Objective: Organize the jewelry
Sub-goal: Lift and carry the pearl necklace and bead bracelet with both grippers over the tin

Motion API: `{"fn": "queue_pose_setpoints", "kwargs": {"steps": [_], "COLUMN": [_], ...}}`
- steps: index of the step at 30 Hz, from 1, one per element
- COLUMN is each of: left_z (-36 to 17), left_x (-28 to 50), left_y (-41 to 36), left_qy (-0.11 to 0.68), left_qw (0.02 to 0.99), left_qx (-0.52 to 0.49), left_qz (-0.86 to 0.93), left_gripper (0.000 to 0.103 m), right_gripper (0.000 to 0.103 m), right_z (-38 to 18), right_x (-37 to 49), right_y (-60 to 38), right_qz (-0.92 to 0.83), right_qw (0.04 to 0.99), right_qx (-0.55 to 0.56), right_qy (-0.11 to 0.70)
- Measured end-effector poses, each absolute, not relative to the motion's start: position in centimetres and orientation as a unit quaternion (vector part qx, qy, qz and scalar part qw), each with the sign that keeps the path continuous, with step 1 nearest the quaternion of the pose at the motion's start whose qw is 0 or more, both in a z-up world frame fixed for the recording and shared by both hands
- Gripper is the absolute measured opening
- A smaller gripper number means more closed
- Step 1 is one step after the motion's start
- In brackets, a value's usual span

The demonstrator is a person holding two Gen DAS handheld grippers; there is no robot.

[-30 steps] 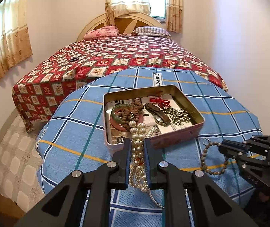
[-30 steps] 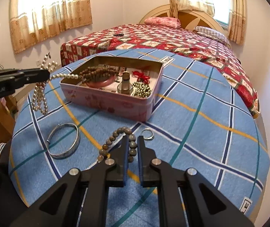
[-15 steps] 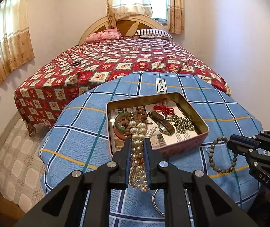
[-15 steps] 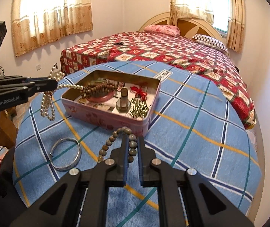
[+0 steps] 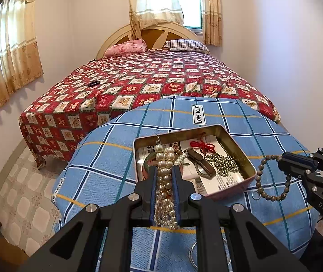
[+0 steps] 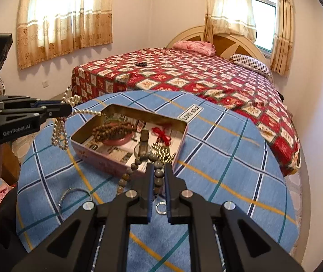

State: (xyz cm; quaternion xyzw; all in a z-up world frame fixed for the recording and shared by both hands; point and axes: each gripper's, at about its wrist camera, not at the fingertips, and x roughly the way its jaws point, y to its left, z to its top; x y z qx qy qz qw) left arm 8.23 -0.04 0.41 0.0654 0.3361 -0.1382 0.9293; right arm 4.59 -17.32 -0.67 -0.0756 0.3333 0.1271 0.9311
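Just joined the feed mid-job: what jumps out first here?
The left gripper holds a pearl necklace hanging over the open tin on the blue checked table. The right gripper holds a bead bracelet by the tin's near side. A bangle and ring lie on the cloth.

The left tongs [image 5: 164, 173] are clamped on a pearl necklace [image 5: 164, 181] over the near rim of the open tin [image 5: 249, 170]. At right, the right tongs [image 5: 282, 158] grip a brown bead bracelet [image 5: 259, 176] above the blue checked bench [image 5: 107, 158].
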Motion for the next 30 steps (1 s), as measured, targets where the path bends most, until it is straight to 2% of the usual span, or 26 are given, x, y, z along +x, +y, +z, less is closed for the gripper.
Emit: {"fn": "queue_pose_setpoints", "kwargs": {"steps": [30], "left_z": [0.2], "left_x": [14.2], "left_y": [-1.1], "left_qy": [0.340], "left_qw": [0.929], "left_qx": [0.083], "left_qz": [-0.123], "left_gripper": [0.012], "right_gripper": [0.011], "right_z": [0.7], "right_x": [9.9], "right_y": [-16.1], "right_qz": [0.129], "right_qw": [0.933], "right_qx": [-0.093], "right_qy": [0.322]}}
